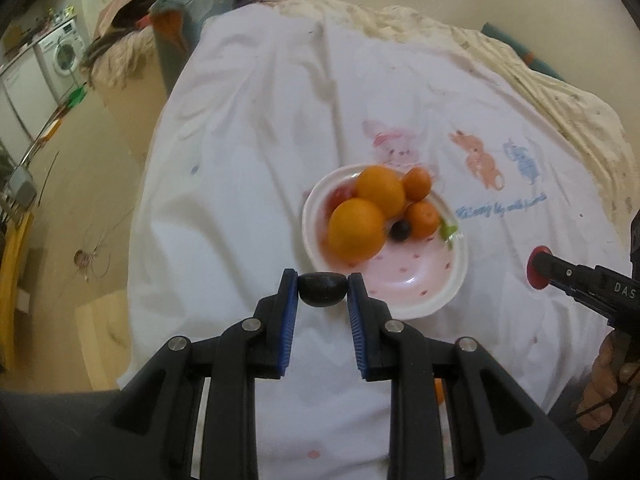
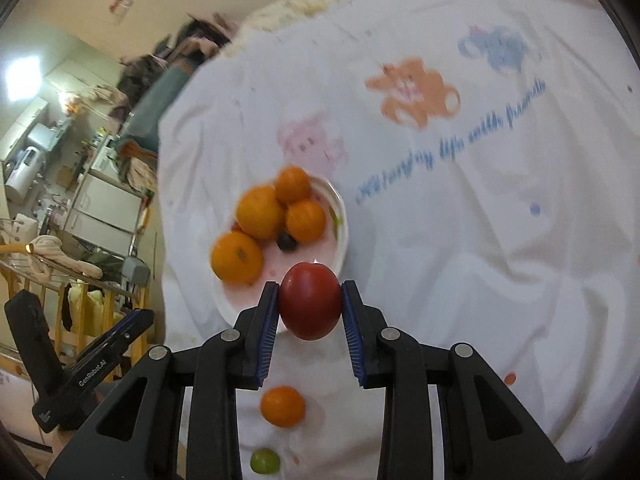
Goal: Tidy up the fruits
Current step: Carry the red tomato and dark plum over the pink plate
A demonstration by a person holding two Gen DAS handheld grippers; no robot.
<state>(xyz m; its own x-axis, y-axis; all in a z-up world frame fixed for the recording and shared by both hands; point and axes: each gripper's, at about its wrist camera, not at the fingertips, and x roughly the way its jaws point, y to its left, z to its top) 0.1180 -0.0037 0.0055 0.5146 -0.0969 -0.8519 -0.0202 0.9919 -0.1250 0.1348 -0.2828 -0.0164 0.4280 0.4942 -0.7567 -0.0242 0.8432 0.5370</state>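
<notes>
A white and pink bowl (image 1: 416,288) (image 2: 340,216) sits on the white cloth and holds two large oranges (image 1: 356,230), two small tangerines (image 1: 422,218), a dark grape (image 1: 399,231) and something red at its far side. My left gripper (image 1: 322,285) is shut on a dark round fruit (image 1: 322,289), held just before the bowl's near rim. My right gripper (image 2: 310,300) is shut on a red plum-like fruit (image 2: 310,306) above the bowl's near edge; it also shows at the right of the left wrist view (image 1: 540,267). A small tangerine (image 2: 282,406) and a green grape (image 2: 265,461) lie on the cloth below it.
The white cloth (image 1: 260,160) with printed animals (image 2: 412,92) covers a bed or table; its left edge drops to the floor (image 1: 80,200). A washing machine (image 1: 62,54) and clutter stand far left. A wooden rack (image 2: 80,312) is at the left.
</notes>
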